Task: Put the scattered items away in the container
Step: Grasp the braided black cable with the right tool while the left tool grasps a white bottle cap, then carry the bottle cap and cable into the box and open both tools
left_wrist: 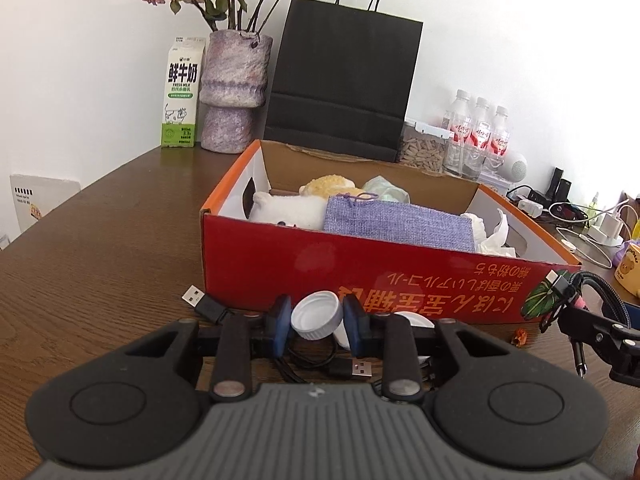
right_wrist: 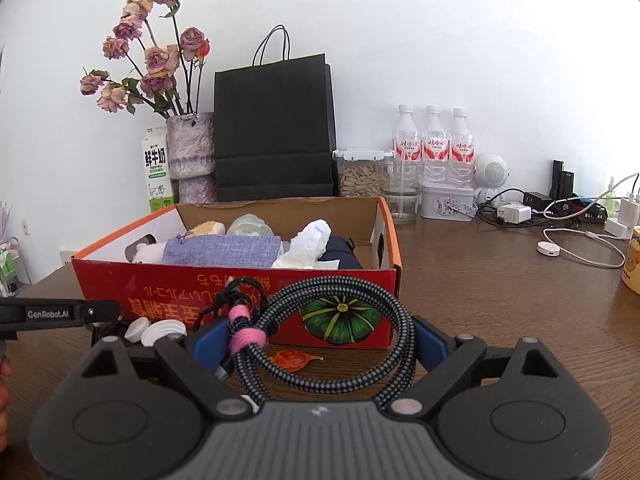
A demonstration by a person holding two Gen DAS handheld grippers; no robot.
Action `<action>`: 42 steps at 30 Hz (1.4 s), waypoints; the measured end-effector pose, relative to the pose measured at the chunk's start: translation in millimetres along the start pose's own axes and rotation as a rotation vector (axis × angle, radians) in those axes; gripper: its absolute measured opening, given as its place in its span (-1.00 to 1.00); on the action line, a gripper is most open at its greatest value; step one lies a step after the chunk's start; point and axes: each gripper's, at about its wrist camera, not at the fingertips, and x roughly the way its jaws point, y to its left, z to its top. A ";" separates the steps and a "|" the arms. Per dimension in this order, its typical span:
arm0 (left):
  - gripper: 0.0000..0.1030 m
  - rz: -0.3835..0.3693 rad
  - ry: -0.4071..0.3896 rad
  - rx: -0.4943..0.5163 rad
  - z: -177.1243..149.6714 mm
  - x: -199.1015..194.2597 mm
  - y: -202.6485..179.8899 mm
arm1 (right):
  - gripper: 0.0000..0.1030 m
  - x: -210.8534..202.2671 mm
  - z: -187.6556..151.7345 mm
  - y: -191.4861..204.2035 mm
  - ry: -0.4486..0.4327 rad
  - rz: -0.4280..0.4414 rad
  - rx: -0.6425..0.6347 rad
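- Left gripper, lower centre of its frame: pads pinch a white bottle cap; a second white cap lies just right of it on the table.
- Right gripper, lower centre: jaws spread wide around a coiled braided cable, which seems held between them.
- Red box sits mid-frame, already holding a purple pouch, tissue and soft toys.
- Judgement: lift the cap clear of the box's near wall, keep the pinch level, release over a free corner; a skewed grip may flick the cap out.
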 end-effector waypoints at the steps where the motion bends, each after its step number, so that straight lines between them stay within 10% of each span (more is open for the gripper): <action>1: -0.44 0.000 -0.011 0.005 -0.3 -2.9 -0.9 | 0.80 -1.7 0.2 -0.4 -0.008 -0.001 0.002; 23: -0.44 -0.016 -0.302 0.042 91.9 12.2 -33.0 | 0.80 65.4 97.1 27.0 -0.154 -0.025 0.035; 39: -0.43 0.081 -0.194 0.059 85.9 78.5 -15.7 | 0.80 135.2 76.9 26.3 -0.021 -0.028 0.056; 41: -0.24 0.088 -0.193 0.075 83.7 77.4 -18.2 | 0.83 134.5 75.9 25.7 -0.014 -0.017 0.061; 42: 0.24 0.100 -0.200 0.082 81.9 75.7 -20.3 | 0.87 133.4 75.4 25.4 -0.011 -0.010 0.064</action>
